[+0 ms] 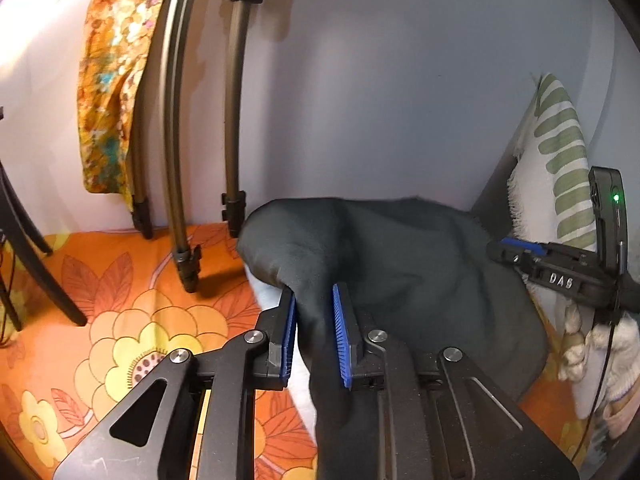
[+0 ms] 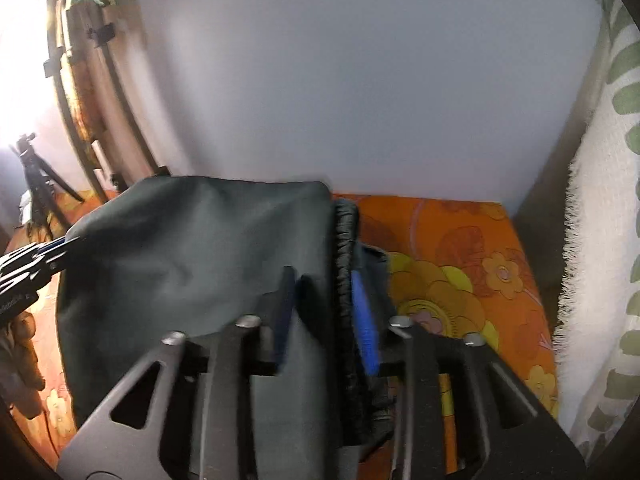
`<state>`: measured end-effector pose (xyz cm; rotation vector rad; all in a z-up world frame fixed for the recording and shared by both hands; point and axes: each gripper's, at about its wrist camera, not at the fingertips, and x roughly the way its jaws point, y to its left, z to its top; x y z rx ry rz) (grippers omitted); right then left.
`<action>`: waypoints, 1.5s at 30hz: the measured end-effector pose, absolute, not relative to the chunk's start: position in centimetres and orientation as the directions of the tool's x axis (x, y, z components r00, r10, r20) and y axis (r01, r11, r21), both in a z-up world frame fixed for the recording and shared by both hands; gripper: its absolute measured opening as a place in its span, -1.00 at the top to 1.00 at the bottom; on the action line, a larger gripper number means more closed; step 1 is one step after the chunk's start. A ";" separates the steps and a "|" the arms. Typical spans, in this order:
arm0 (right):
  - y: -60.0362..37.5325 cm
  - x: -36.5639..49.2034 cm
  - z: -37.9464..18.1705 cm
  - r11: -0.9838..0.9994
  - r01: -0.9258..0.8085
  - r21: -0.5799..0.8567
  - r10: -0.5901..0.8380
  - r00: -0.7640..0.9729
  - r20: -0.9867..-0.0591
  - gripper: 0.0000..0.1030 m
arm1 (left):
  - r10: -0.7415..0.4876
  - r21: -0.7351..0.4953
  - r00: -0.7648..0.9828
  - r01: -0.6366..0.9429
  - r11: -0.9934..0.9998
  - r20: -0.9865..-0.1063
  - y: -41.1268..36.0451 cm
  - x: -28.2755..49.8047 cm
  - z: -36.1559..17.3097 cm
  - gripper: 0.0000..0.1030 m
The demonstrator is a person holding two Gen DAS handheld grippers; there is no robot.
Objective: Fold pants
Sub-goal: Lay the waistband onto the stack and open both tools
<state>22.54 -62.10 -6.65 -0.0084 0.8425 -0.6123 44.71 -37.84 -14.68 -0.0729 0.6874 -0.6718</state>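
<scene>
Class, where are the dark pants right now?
The pants lie on the orange floral cloth near the white wall, filling mid-frame in both views, left of the striped cushion.

Both cams ride on claws, looking forward and down along fingers, super close to dark pants (image 1: 400, 264). Left wrist view faces wall, right gripper (image 1: 516, 250) poking in at its right edge. Right wrist view faces same wall, left gripper (image 2: 60, 250) at its left edge. Shared: pants, orange floral cloth (image 1: 132, 320), wall.

Pale wall (image 1: 400, 80) behind an orange floral cloth (image 1: 120, 300); tripod legs (image 1: 176, 120) left; striped cushion (image 1: 560, 152) right.
</scene>
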 end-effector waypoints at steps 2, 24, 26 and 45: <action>-62.4 22.1 -6.4 0.820 0.520 -0.237 -0.520 0.506 -0.688 0.23 | -0.590 -0.270 0.577 0.546 0.793 -0.565 -37.7 44.5 -14.5 0.68; -59.6 16.2 -6.3 0.794 0.544 -0.272 -0.549 0.448 -0.706 0.15 | -0.674 -0.458 0.351 0.526 0.716 -0.650 -35.5 37.3 -18.9 0.30; -59.4 15.3 -6.0 0.790 0.553 -0.265 -0.551 0.450 -0.703 0.15 | -0.669 -0.432 0.366 0.547 0.717 -0.647 -35.5 36.2 -18.3 0.31; -51.5 4.7 -3.7 0.796 0.592 -0.123 -0.516 0.558 -0.650 -0.01 | -0.694 -0.414 0.391 0.591 0.693 -0.604 -30.2 27.8 -14.4 0.37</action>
